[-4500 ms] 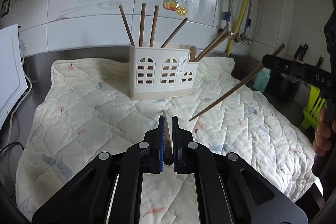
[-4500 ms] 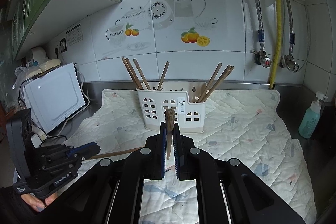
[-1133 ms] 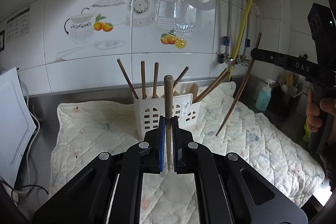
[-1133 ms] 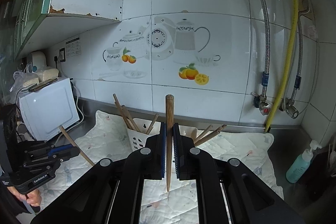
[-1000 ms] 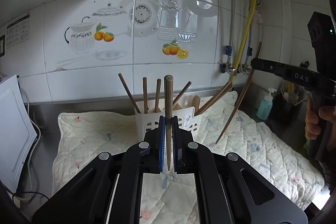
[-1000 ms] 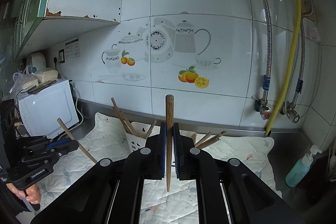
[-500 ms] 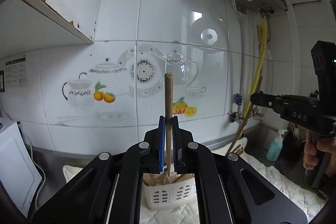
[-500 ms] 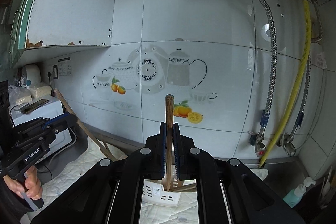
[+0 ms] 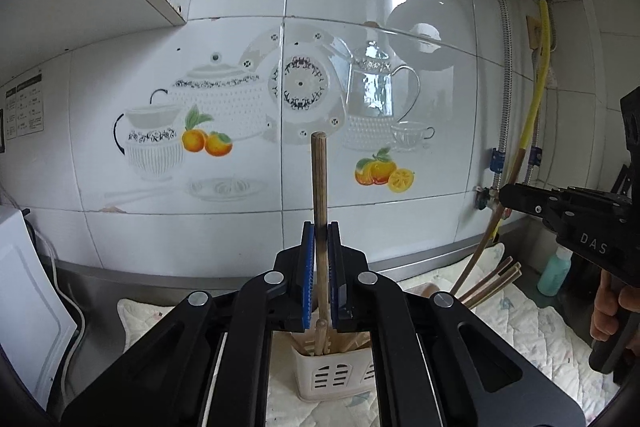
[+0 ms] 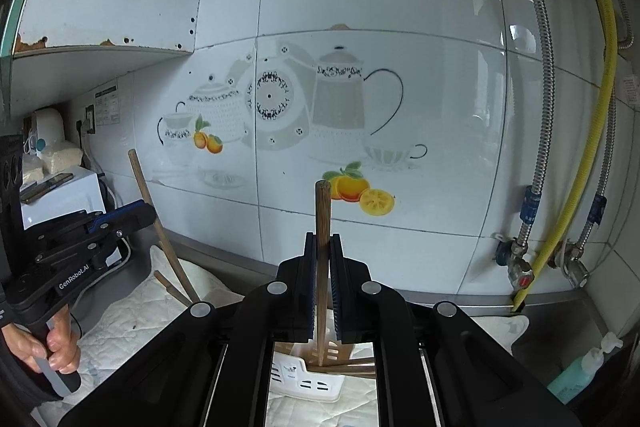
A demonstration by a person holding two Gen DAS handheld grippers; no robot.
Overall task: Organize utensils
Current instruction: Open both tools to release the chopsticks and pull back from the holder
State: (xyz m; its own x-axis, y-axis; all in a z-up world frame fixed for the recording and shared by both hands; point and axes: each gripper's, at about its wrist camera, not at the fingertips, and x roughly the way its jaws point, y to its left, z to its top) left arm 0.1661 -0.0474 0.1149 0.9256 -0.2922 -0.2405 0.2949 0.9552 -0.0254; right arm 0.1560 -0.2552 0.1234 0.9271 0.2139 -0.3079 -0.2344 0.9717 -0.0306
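The white tiled wall (image 9: 360,27) with its teapot and orange pictures fills most of both views. A yellow hose (image 10: 600,107) and silver pipes run down the right side of the right wrist view. A white box-shaped appliance (image 10: 60,195) sits at the left edge of that view.

The quilted mat (image 9: 520,319) covers the tabletop (image 10: 560,307) along the bottom of each frame.

Your left claw (image 9: 319,259) comes up from the bottom middle of the left wrist view. It is squeezed tight on a wooden chopstick (image 9: 319,187). This stick stands nearly straight up in the middle of the frame. Its low end points down into the utensil holder (image 9: 332,379), seen through the gap in the claw. You cannot tell if it touches the bottom.

Your right claw (image 10: 322,267) comes up from the bottom middle of the right wrist view. It is pinched shut on a second chopstick (image 10: 322,211), which also stands upright. Its tip hangs down at the holder, low in the middle.

The holder is white with little window slots. More chopsticks (image 9: 496,279) lean out of its right part, at the lower right of the left wrist view.

A green soap bottle (image 10: 580,371) stands at the lower right of the right wrist view.
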